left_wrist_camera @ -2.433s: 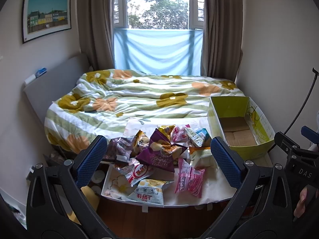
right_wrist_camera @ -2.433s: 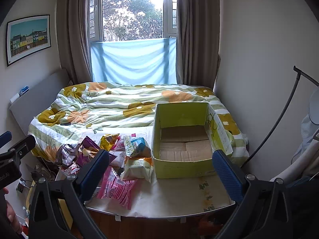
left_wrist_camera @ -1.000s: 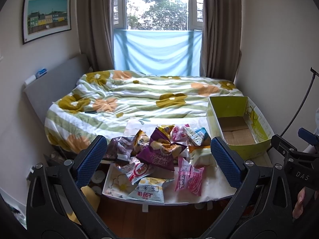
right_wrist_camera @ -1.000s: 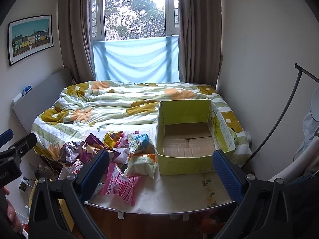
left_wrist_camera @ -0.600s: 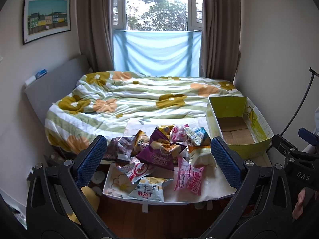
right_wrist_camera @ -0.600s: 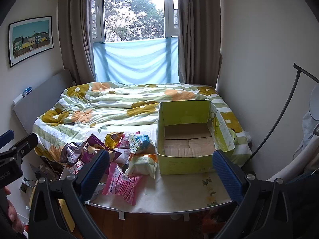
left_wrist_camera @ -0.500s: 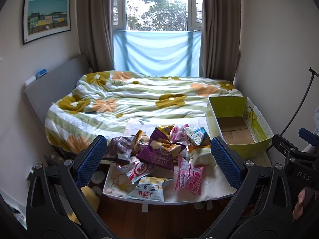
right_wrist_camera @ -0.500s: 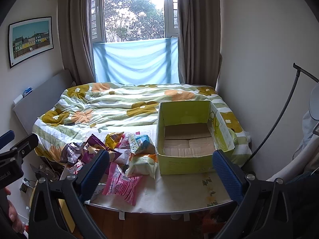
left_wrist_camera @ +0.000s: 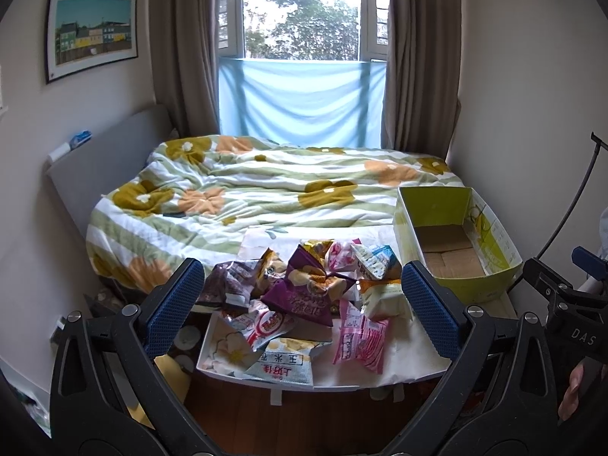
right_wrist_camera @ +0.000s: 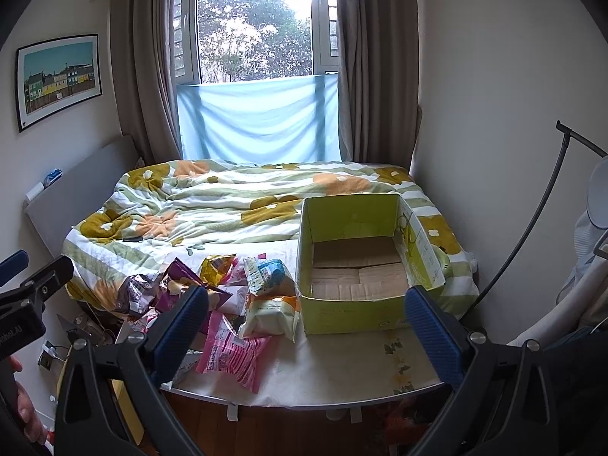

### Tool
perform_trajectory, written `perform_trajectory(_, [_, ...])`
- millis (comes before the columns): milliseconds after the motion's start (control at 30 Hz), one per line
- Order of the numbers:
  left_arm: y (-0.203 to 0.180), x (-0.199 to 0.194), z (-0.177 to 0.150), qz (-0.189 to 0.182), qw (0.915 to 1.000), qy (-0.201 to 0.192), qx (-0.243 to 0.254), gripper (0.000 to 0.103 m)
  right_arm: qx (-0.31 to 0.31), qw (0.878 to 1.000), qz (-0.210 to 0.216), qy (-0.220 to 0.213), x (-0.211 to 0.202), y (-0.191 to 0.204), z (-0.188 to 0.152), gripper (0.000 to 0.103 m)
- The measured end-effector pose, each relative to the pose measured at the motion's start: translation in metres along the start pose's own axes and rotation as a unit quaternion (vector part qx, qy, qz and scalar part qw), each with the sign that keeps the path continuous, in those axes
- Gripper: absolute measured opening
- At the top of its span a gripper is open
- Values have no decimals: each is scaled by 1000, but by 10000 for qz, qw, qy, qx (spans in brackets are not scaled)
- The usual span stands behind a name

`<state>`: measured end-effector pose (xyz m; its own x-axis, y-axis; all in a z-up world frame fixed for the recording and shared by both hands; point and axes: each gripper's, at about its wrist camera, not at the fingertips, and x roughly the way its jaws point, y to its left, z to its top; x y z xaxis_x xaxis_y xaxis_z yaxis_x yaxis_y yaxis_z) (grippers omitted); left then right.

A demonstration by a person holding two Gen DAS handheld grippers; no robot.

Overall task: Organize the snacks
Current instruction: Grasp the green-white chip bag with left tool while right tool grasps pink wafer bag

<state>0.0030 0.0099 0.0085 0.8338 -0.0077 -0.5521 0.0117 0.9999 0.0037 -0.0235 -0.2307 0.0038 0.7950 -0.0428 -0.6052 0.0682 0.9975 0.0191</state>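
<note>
Snack packets (left_wrist_camera: 304,300) heaped at the left end of a small table (right_wrist_camera: 342,372) at the foot of a bed (left_wrist_camera: 266,190); yellow-green cardboard box (right_wrist_camera: 353,262) open and empty at the right end, just beside the heap. Left gripper (left_wrist_camera: 300,304) and right gripper (right_wrist_camera: 304,326) both held back from the table, blue pads spread wide, nothing between them.

Likely trouble: slippery, air-puffed foil bags overlapping one another, so a pinch on the purple bag (left_wrist_camera: 311,292) probably drags a neighbour along or pops free. White-and-blue packet (left_wrist_camera: 283,368) and pink packet (left_wrist_camera: 359,338) lying near the front edge, easily nudged onto the wooden floor. Box light and empty, apt to slide if struck on its near wall.

Left wrist view: whole heap laid out, front-edge white-and-blue packet included, box seen obliquely. Right wrist view: straight into the box, bare cardboard flaps on its bottom, plus the clear stretch of tablecloth in front of it; much of the heap hidden behind the left finger, white-and-blue packet not visible.
</note>
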Motion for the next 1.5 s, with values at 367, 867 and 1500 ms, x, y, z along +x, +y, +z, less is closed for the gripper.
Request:
perform_trajectory(367, [23,47,-35,285,9955,801,-417,102,-384,9971,486,448,45,-5,-13,103])
perform_trajectory(867, [41,197,-130,-418,9576,2824,-380,102,238,9696,1228,2103,171,29,-83,103])
perform_trajectory(1500, [36,281,-178,-975,9229,3721,196,76,1154,9289,1156,3324,273,85,-121,103])
